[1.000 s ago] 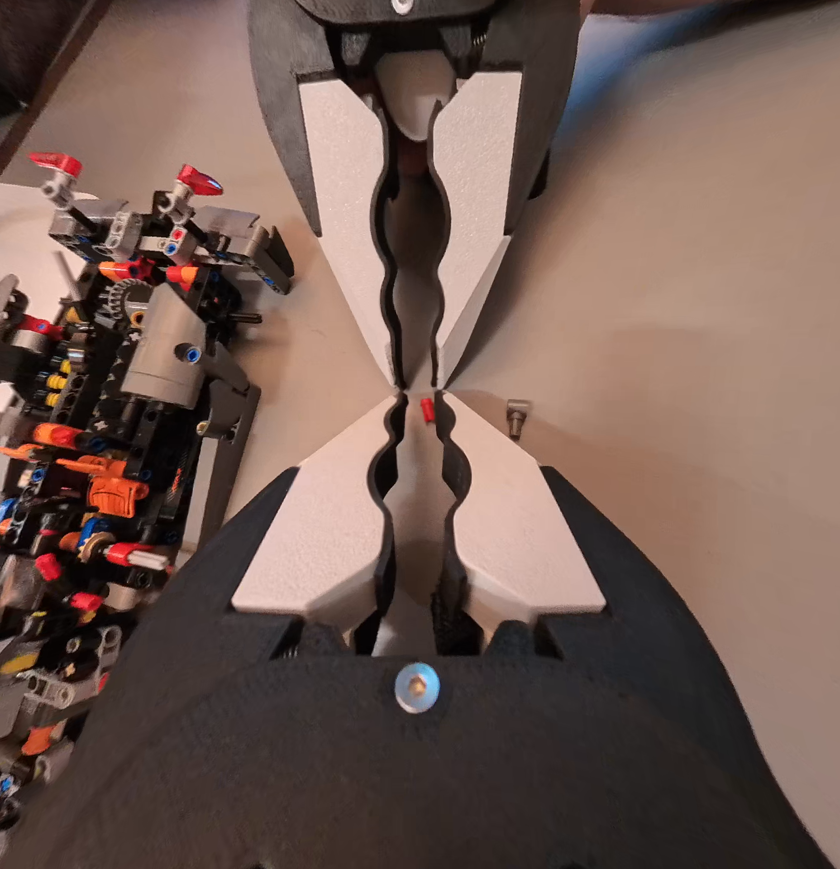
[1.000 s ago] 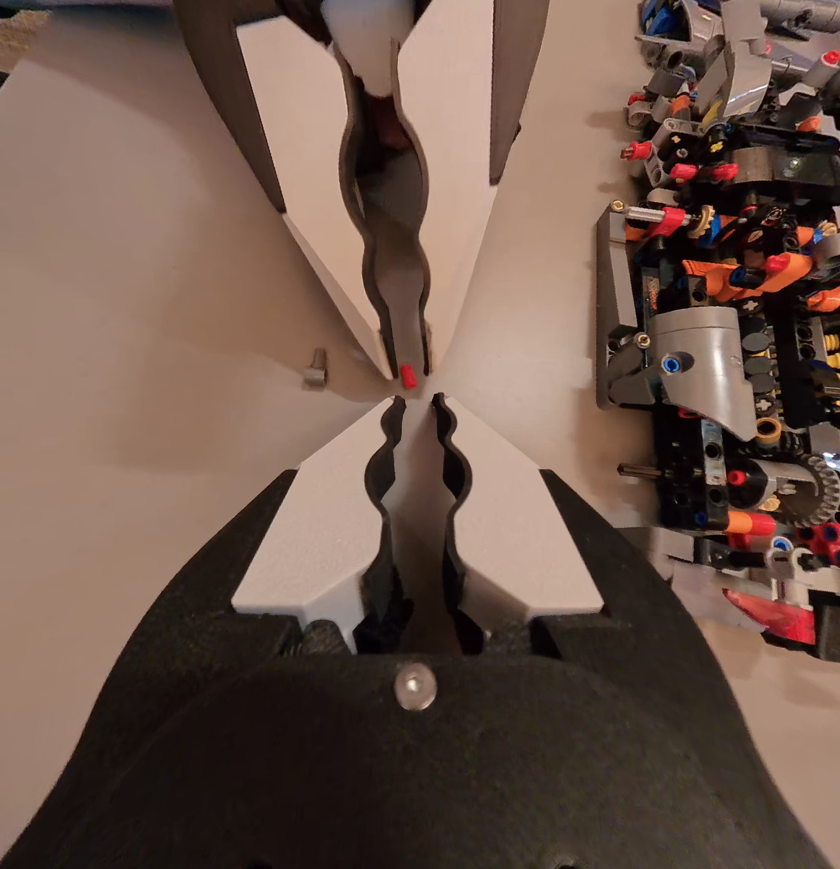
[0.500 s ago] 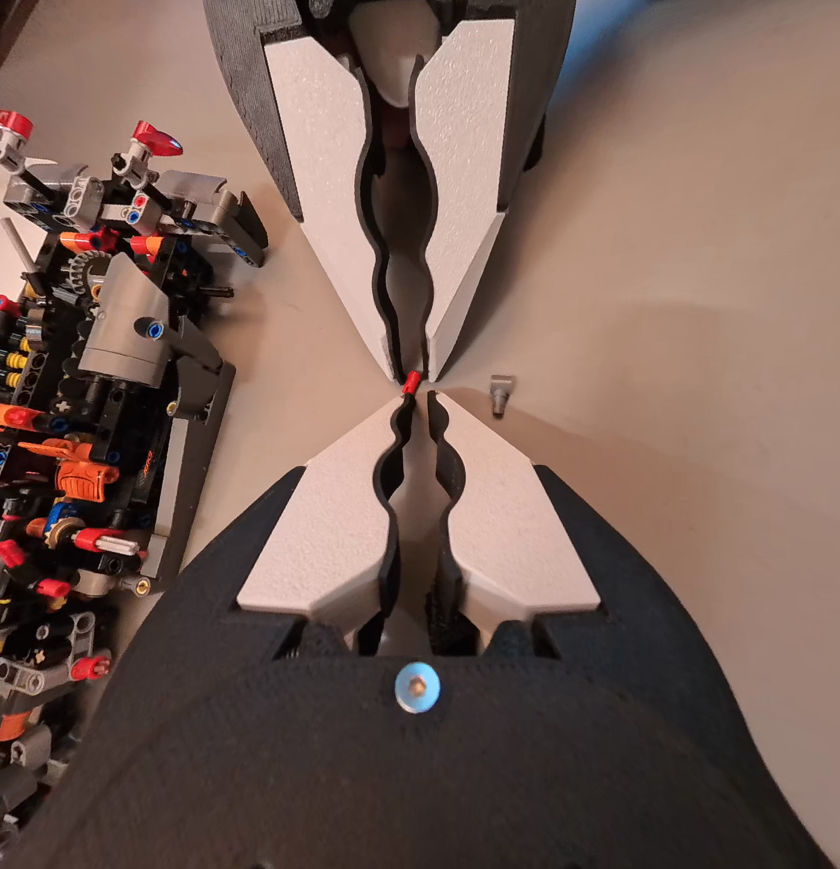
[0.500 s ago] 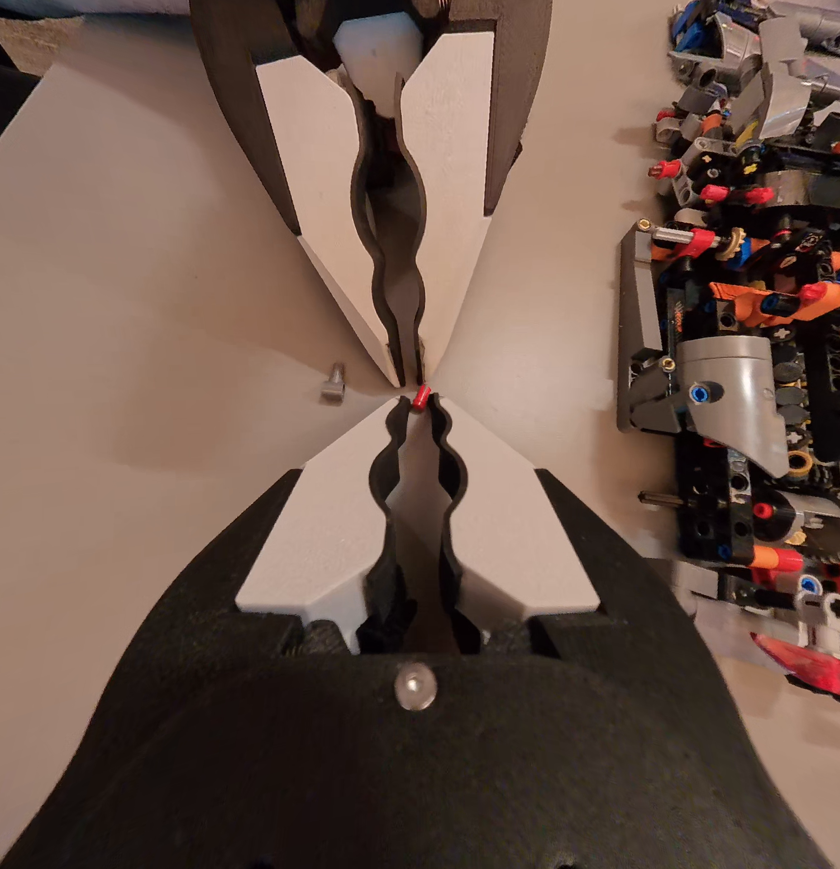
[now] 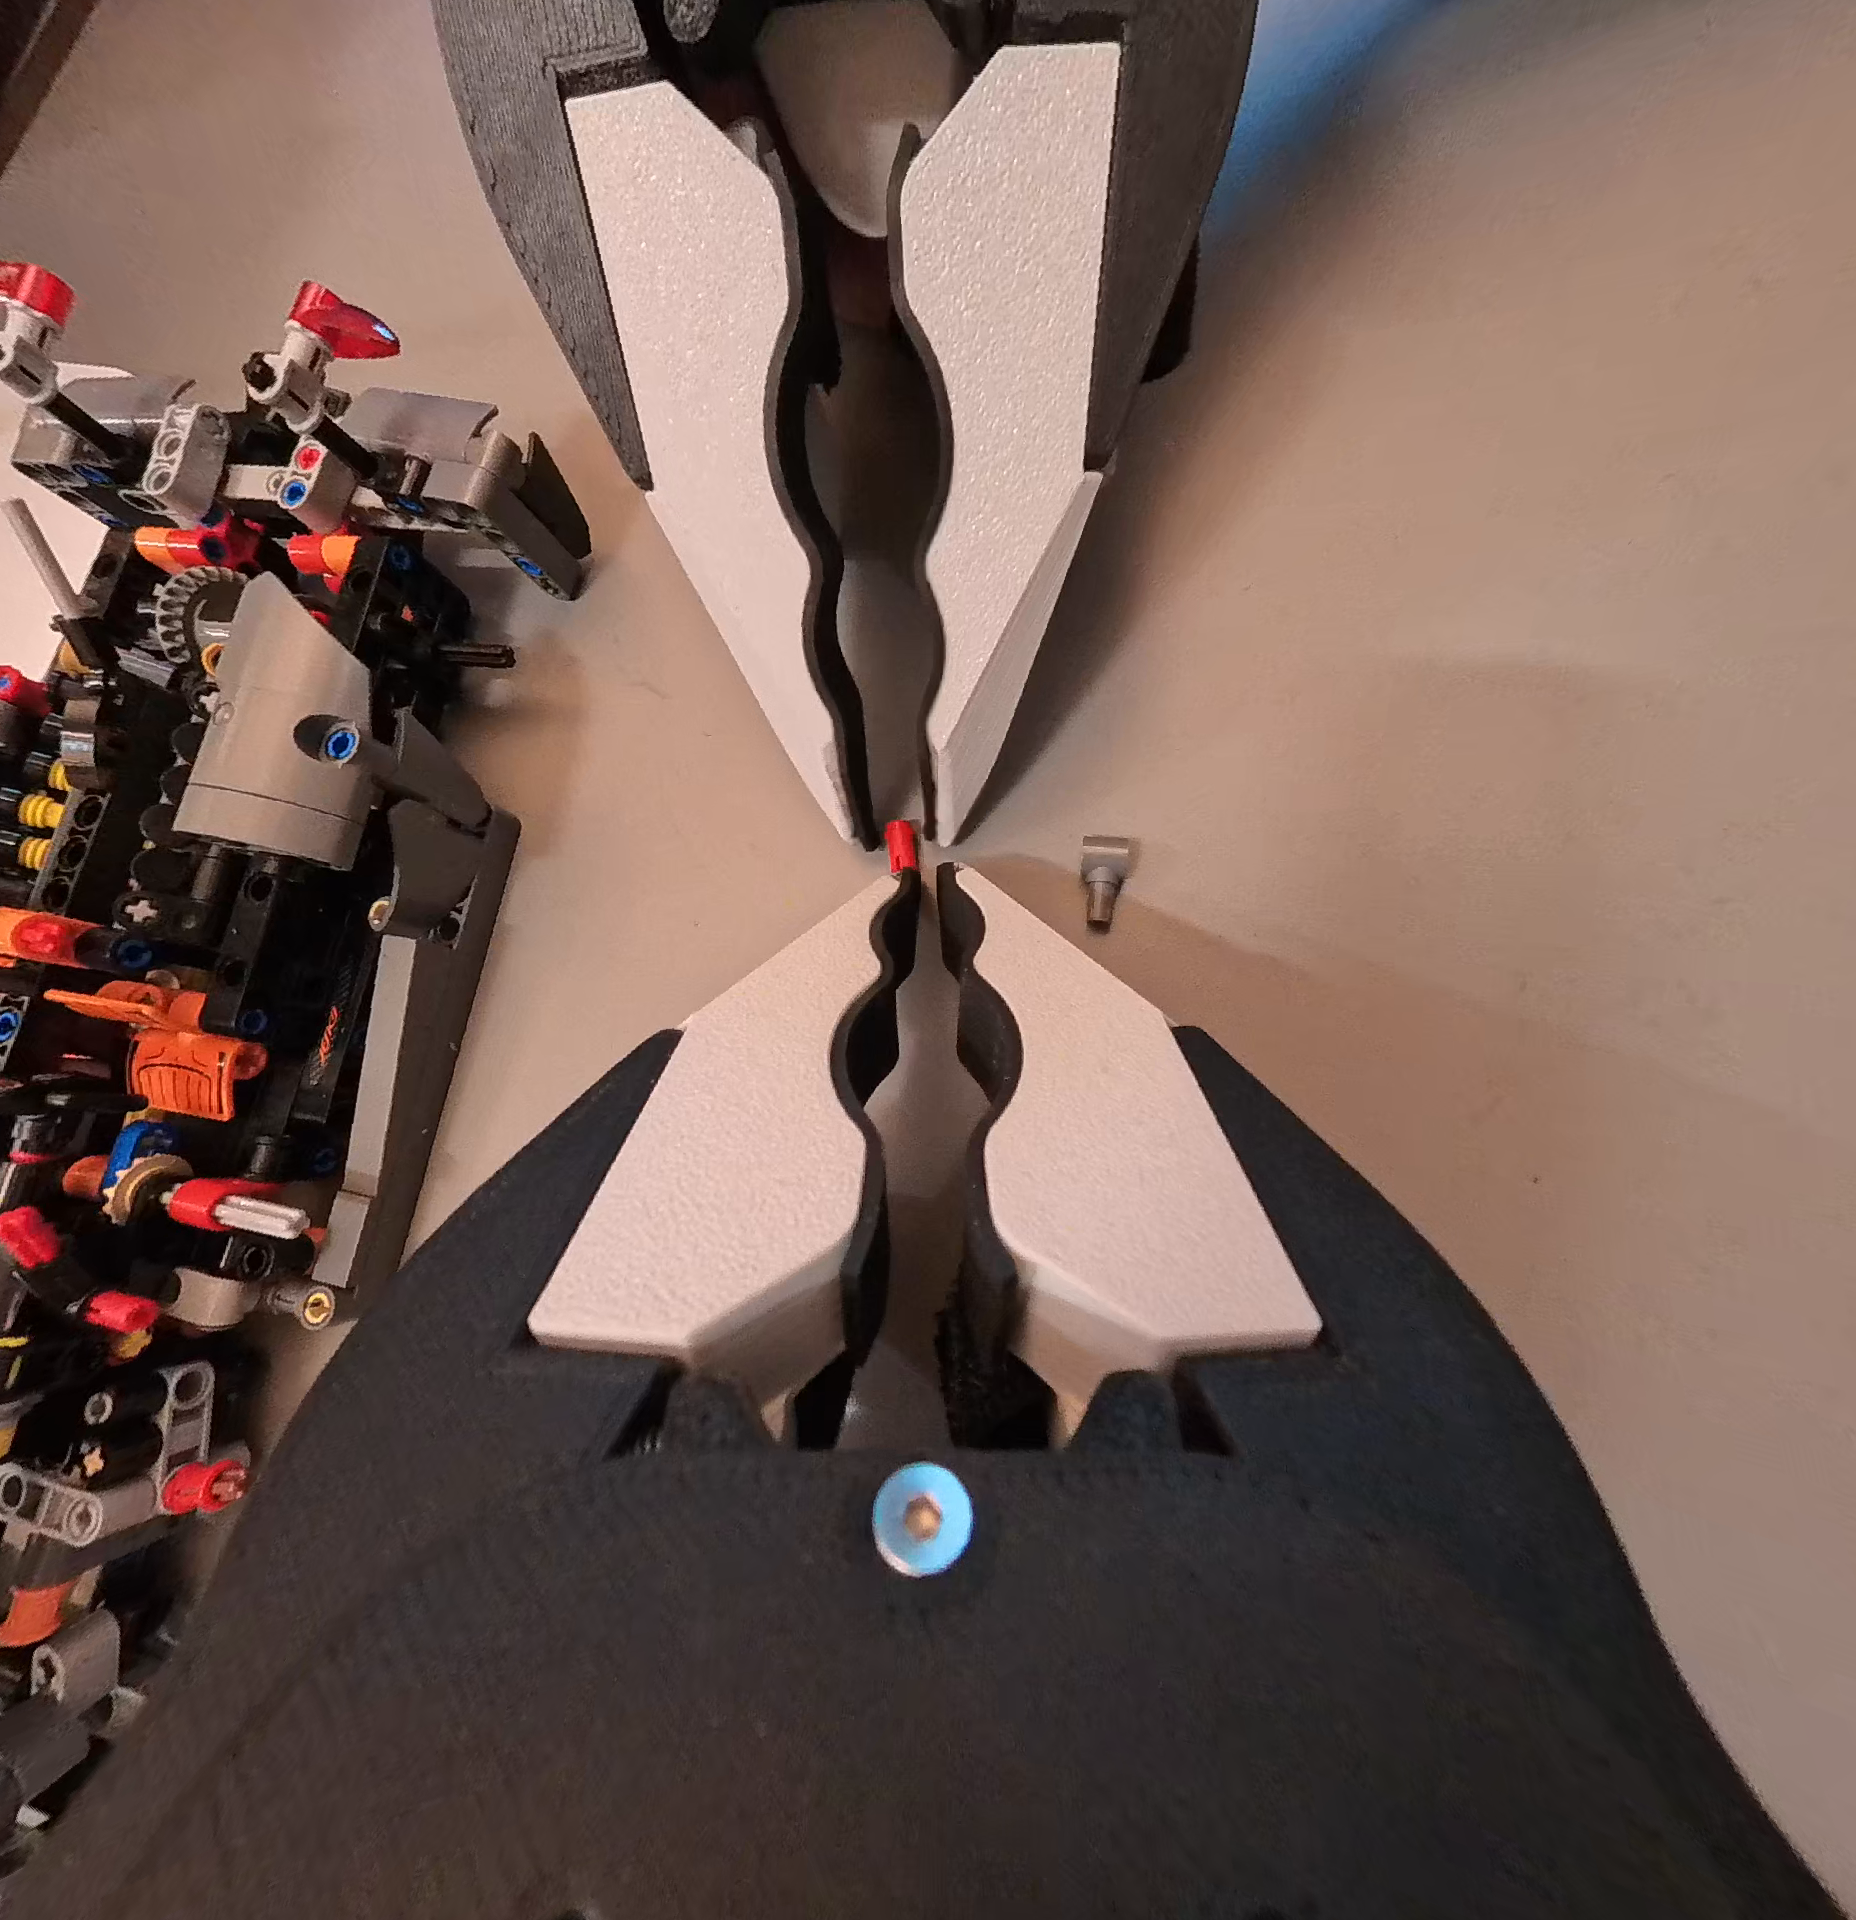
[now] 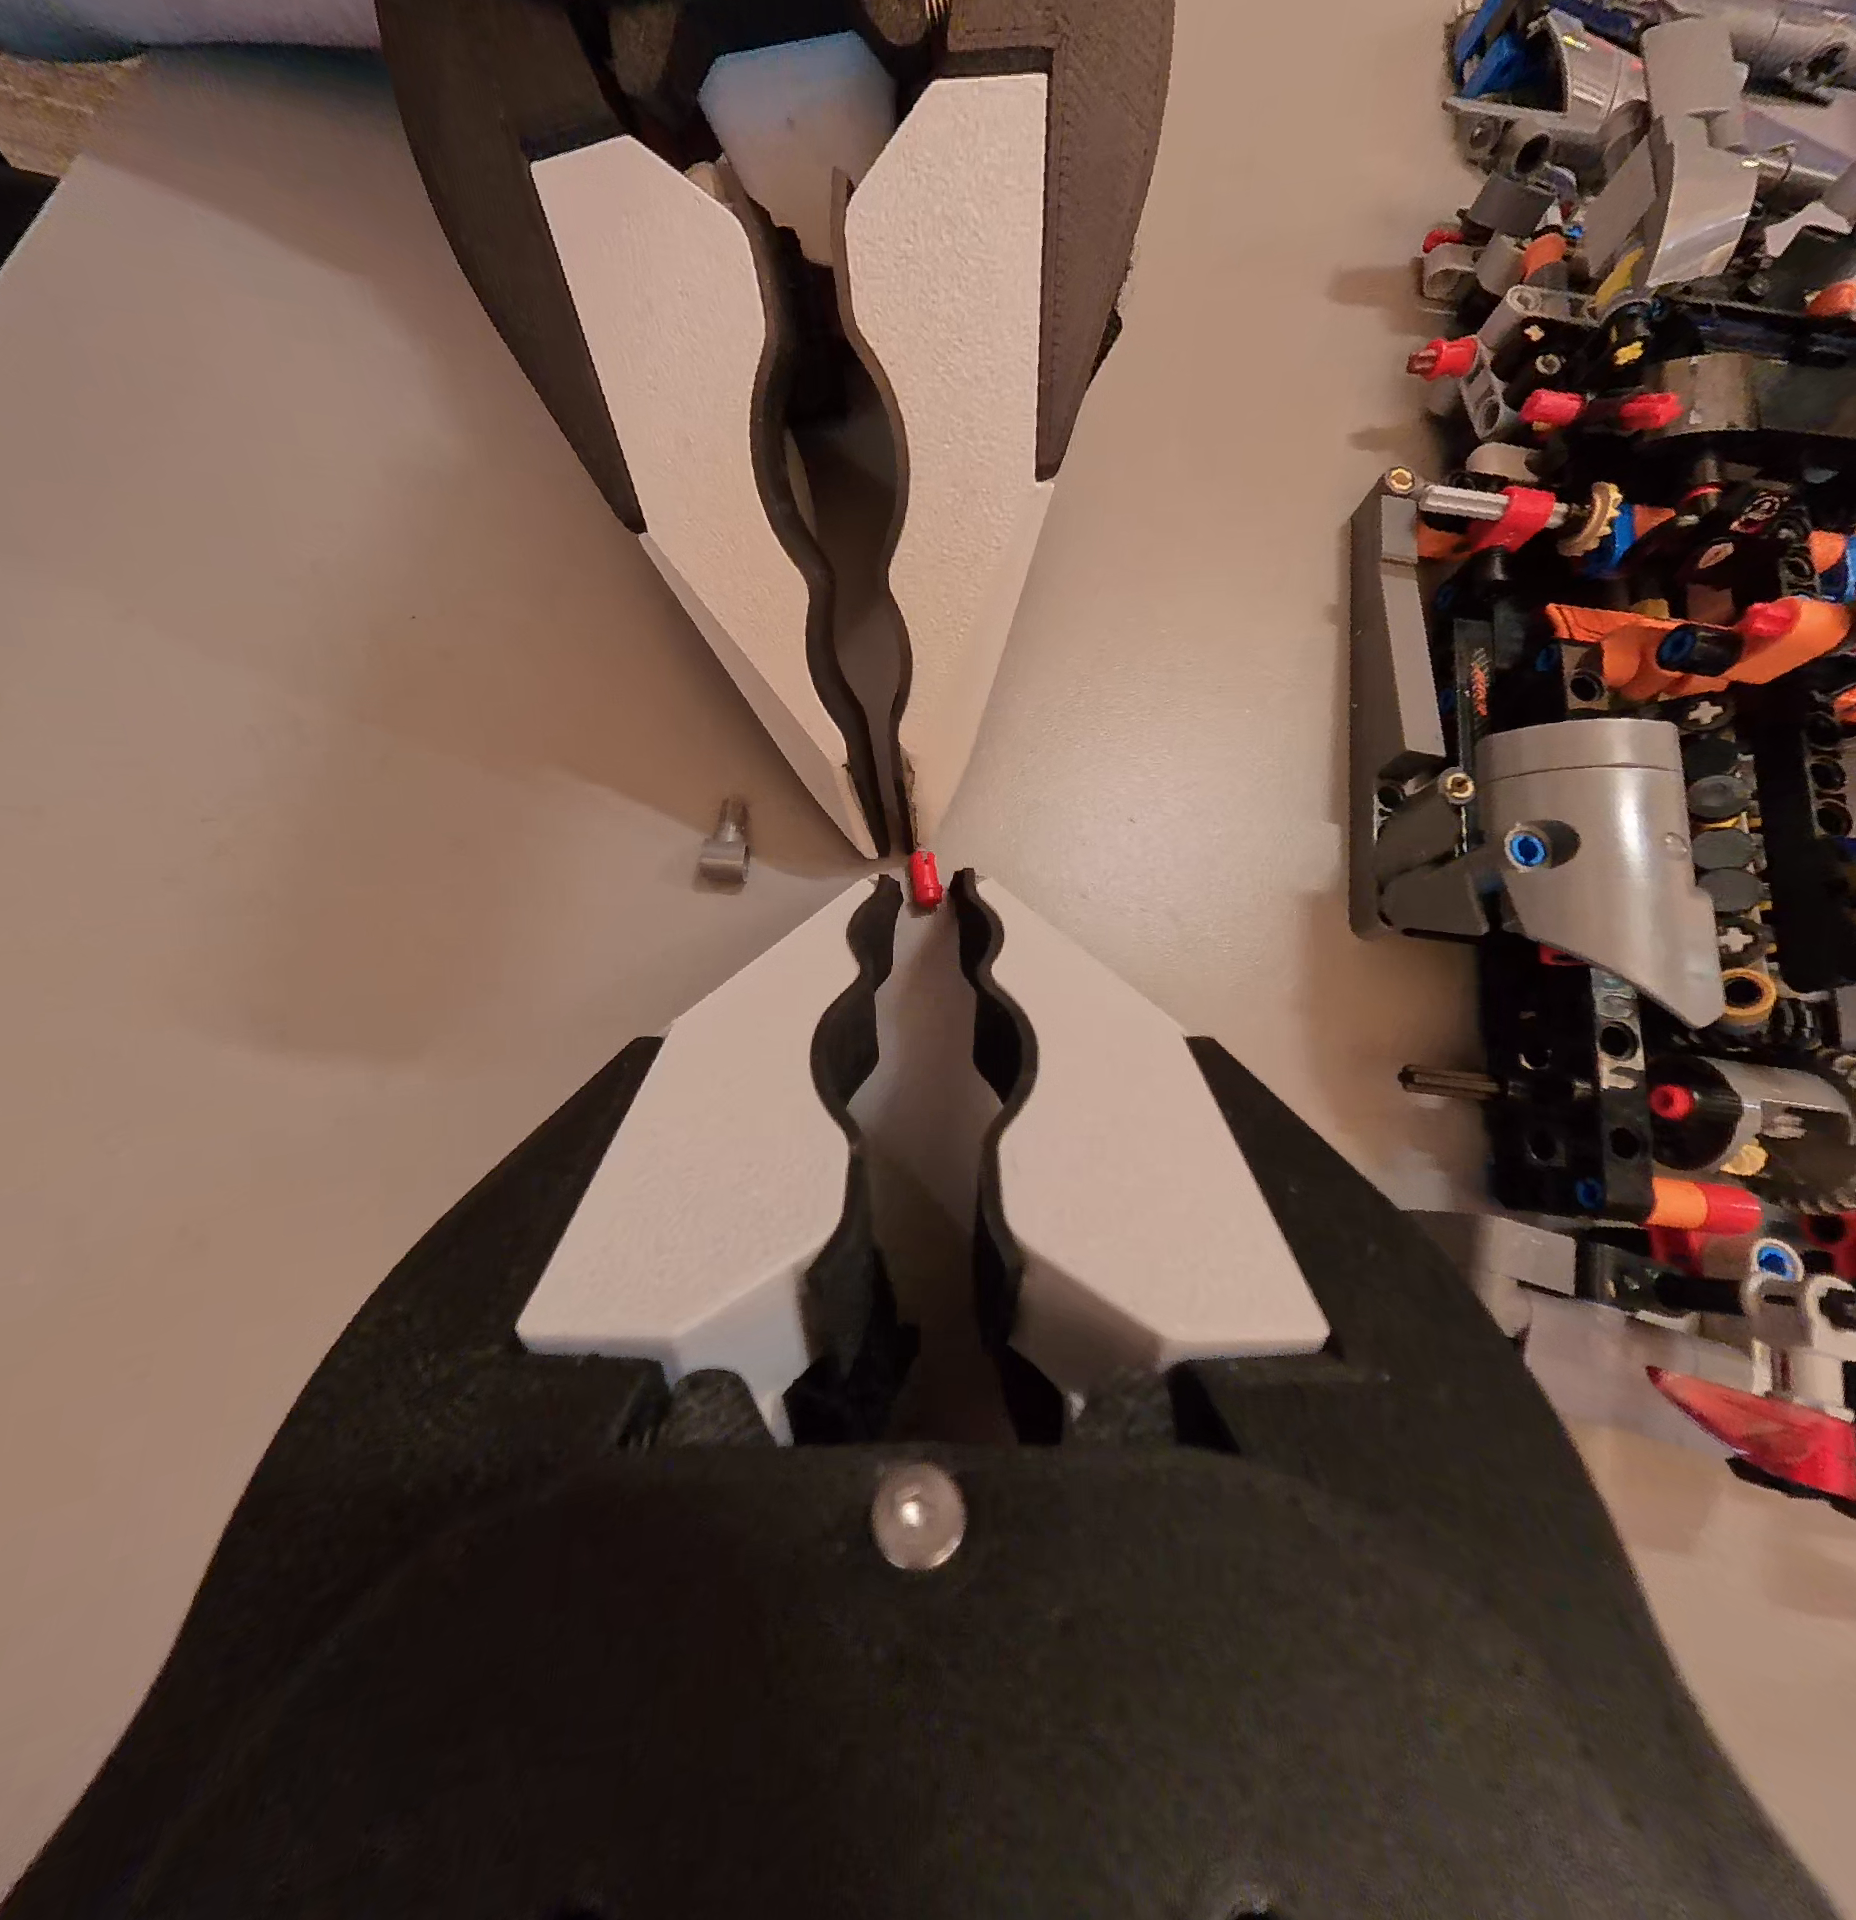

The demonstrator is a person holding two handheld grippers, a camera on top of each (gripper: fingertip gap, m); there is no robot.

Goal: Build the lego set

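A small red pin (image 5: 901, 844) lies on the beige table (image 5: 1475, 1143). In the right wrist view the red pin (image 6: 924, 881) sits between the tips of my right gripper (image 6: 926, 883), which is narrowly open, with a sliver of gap on each side. My left gripper (image 5: 926, 878) faces it tip to tip, just short of the pin, nearly closed and empty. The right gripper (image 5: 896, 831) shows at the top of the left wrist view, and the left gripper (image 6: 891, 836) at the top of the right wrist view. The part-built Technic model (image 5: 207, 831) lies left of the grippers.
A small grey connector (image 5: 1103, 878) lies on the table close beside the gripper tips; it also shows in the right wrist view (image 6: 724, 857). The model (image 6: 1651, 831) fills that view's right side, with loose grey and blue parts (image 6: 1672, 156) behind it. Less than 4 cm separates the two grippers' tips.
The left gripper's jaws have narrowed and backed off the pin. The right gripper's tips have come in around it and narrowed. The pin tilted briefly and now lies straight, in the same spot.
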